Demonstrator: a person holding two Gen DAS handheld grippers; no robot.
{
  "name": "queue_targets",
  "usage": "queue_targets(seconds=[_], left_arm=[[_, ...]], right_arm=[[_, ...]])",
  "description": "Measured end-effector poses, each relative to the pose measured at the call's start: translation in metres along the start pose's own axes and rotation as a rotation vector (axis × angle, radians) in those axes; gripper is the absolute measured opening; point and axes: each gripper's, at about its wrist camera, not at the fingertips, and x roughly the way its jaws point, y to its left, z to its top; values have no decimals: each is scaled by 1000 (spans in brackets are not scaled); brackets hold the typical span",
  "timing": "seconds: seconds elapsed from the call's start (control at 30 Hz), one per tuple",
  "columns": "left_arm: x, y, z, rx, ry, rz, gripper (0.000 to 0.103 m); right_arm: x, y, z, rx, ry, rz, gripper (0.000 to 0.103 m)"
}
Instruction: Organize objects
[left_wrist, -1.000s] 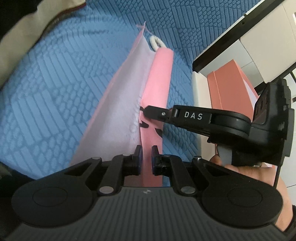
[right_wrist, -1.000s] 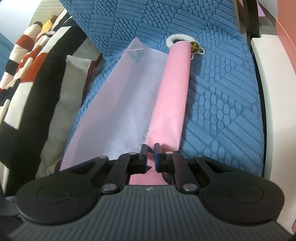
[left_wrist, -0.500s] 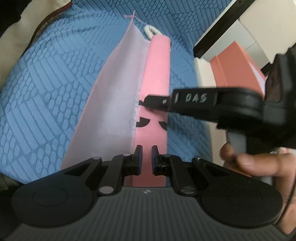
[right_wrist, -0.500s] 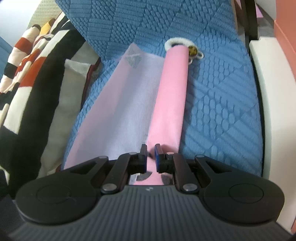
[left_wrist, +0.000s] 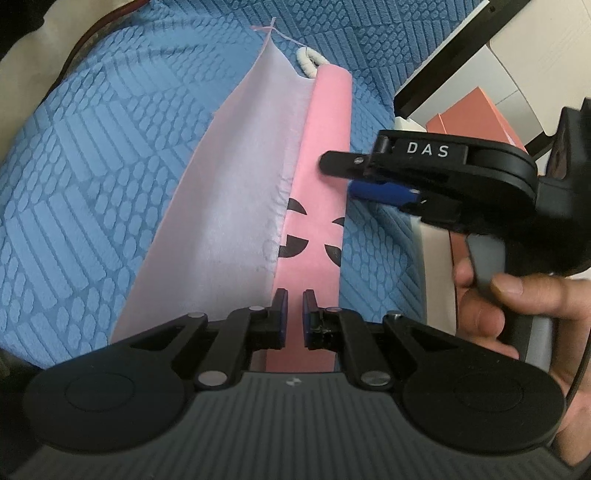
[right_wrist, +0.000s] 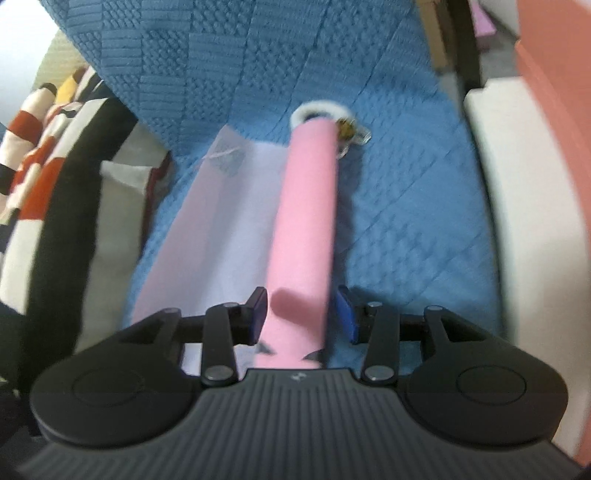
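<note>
Left tongs (left_wrist: 294, 317) pinch the pink cloth (left_wrist: 325, 177) on a blue quilted cover (left_wrist: 110, 166); right tongs (left_wrist: 347, 177) have just been opening.

Pink cloth (left_wrist: 327, 155): soft, matt felt-like fabric. Blue cover (left_wrist: 110, 155): quilted textile, raised woven relief. Left gripper (left_wrist: 294, 317): matt black plastic, ribbed grey housing, glossy metal rivets.
</note>
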Motion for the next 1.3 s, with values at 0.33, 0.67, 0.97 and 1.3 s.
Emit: queue_targets(seconds=[0.33, 0.67, 0.97, 1.3], left_arm=[[-1, 4, 8, -10, -37, 40, 10], [-5, -10, 1, 42, -56, -2, 10], [-3, -36, -12, 126, -69, -71, 10], [-7, -53, -20, 183, -111, -115, 45]], right_arm=[[0, 4, -17, 37, 53, 91, 8], [-31, -10, -14, -4, -5, 35, 6], [-51, -29, -15, 17, -30, 15, 6], [-53, -33, -14, 32, -25, 4, 7]])
